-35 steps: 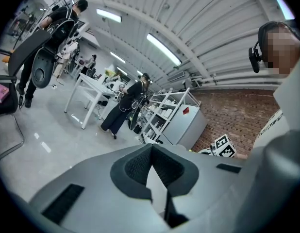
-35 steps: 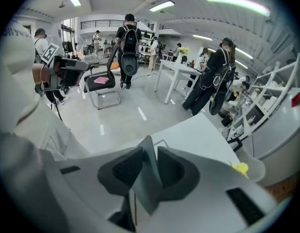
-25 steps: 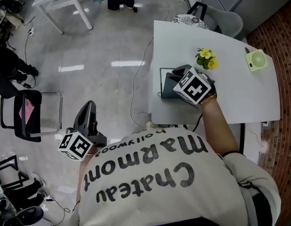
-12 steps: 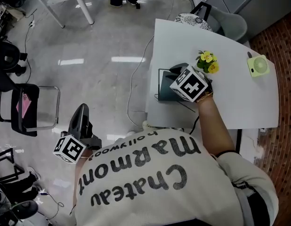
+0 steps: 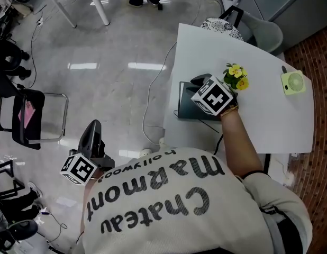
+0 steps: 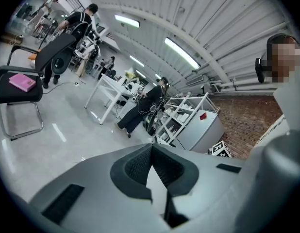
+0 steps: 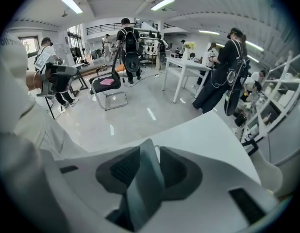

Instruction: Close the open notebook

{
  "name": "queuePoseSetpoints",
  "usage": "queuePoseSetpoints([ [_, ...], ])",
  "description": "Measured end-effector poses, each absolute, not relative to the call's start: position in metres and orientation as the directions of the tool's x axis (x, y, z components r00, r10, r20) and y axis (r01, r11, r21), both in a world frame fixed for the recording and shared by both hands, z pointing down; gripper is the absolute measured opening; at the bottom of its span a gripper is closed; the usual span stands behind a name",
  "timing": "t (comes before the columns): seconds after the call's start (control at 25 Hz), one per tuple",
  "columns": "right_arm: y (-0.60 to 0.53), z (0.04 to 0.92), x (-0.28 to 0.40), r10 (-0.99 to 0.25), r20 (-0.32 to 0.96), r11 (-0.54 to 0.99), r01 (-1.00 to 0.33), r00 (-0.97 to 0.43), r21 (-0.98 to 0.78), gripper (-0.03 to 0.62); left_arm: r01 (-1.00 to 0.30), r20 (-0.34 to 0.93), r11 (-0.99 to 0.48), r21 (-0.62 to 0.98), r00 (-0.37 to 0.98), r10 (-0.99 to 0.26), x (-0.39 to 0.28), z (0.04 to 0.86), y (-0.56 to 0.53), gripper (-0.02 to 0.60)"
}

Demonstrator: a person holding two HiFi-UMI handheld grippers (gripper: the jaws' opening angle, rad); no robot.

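The dark grey notebook lies at the left edge of the white table. My right gripper points steeply down onto it, and its marker cube hides the fingertips in the head view. In the right gripper view the notebook's grey cover stands slanted between the jaws of the right gripper. The jaws are opening, with a gap showing beside the right pad. My left gripper hangs off the table over the floor. In the left gripper view the left gripper is shut and holds nothing.
A small pot of yellow flowers stands just right of my right gripper, and a green fan lies near the table's right edge. A black chair stands on the floor at left. People and white tables fill the room beyond.
My right gripper has sunk a little toward the notebook at the table's edge. The left gripper has hardly moved.
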State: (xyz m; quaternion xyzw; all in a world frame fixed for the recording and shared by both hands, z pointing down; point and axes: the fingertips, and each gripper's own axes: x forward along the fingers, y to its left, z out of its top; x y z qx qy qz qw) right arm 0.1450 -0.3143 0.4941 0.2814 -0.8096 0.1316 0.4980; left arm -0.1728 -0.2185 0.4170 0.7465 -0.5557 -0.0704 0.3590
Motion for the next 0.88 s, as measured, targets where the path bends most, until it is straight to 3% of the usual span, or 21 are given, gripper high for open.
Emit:
queuePoseSetpoints([
  [0.88, -0.332, 0.52, 0.148, -0.265, 0.888, 0.818, -0.575, -0.377, 0.0, 0.14, -0.768, 0.348, -0.077, 0.636, 0.375, -0.859, -0.162, 0.437, -0.236, 0.0],
])
